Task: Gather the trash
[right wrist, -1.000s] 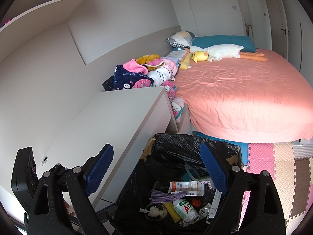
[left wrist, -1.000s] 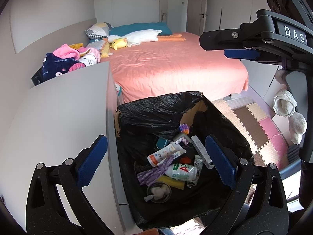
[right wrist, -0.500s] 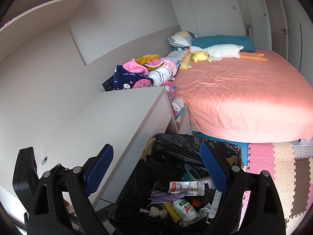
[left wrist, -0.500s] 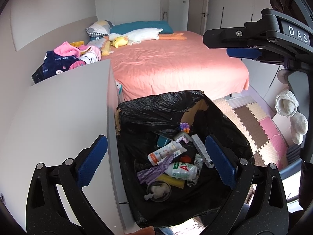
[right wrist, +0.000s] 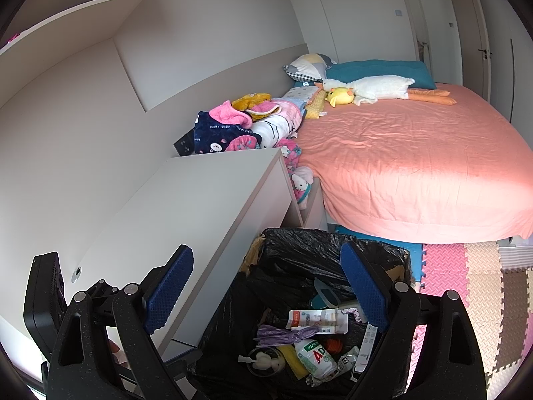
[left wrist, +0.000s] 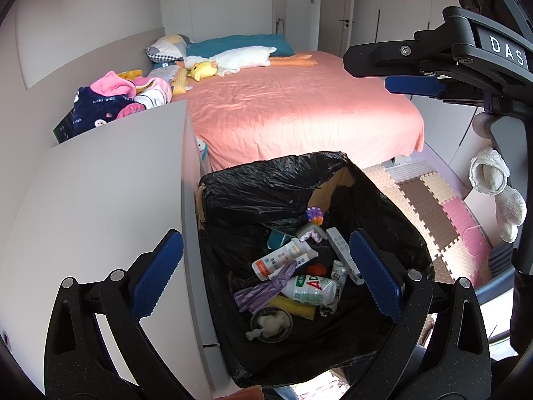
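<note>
Bright daylight, sunlit patch on bed (right wrist: pixel 416 166), sharp focus, fisheye-bent dark corners

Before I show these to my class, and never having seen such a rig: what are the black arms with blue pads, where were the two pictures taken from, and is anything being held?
They are two hand-held grippers, one in each of a person's hands, each with a fisheye camera looking along its fingers. One picture comes from the left gripper, the other from the right gripper. Both grippers are open and hold nothing. Below them stands a trash bin lined with a black bag, holding a white bottle, a purple bag and other scraps. Beside the bin is a white desk; behind it, a bed with a pink sheet.
</note>
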`<state>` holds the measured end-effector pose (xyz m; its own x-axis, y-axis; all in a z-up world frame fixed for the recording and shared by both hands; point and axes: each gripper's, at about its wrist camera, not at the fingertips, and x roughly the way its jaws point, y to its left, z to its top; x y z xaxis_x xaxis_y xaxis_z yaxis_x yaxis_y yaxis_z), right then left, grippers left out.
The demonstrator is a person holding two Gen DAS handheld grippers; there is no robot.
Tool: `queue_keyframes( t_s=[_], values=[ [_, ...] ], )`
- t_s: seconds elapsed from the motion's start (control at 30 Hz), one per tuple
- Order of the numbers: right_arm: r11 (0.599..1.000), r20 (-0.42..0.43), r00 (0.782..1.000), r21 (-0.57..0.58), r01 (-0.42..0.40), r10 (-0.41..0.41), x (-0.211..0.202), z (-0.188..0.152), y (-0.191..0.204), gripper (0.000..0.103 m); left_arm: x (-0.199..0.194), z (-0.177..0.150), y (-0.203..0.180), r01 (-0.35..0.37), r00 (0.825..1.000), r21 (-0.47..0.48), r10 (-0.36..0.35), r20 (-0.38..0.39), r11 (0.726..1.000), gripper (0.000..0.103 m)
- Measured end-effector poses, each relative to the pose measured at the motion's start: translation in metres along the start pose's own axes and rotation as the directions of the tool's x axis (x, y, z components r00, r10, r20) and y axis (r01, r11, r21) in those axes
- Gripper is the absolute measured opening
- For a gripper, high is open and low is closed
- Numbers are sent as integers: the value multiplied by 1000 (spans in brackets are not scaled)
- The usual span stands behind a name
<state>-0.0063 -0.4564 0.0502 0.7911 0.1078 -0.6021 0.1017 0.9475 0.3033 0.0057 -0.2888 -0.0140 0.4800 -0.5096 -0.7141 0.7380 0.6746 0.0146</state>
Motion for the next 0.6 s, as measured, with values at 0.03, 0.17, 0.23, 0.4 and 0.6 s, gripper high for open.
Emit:
queue_keyframes(
  t_s=[0.03, 0.17, 0.23, 0.4, 0.6],
  values=[
    [1000, 0, 1000, 0, 0, 0, 0, 0, 0, 90, 0, 0, 0, 0, 1000, 1, 0, 0, 1000, 97],
    [1000, 0, 1000, 0, 0, 0, 0, 0, 0, 90, 0, -1, 0, 9, 1000, -1, -9, 5, 1000, 97],
    [1000, 0, 1000, 0, 0, 0, 0, 0, 0, 90, -3, -1, 1, 29, 999, -10, -28, 24, 1000, 97],
    [1000, -1, 1000, -2, 0, 0, 0, 1, 0, 90, -3, -1, 7, 9, 1000, -60, -7, 27, 998, 97],
    [1000, 0, 1000, -1, -2, 2, 0, 1, 1, 90, -1, -2, 12, 1, 1000, -59, 0, 14, 998, 97]
  ],
)
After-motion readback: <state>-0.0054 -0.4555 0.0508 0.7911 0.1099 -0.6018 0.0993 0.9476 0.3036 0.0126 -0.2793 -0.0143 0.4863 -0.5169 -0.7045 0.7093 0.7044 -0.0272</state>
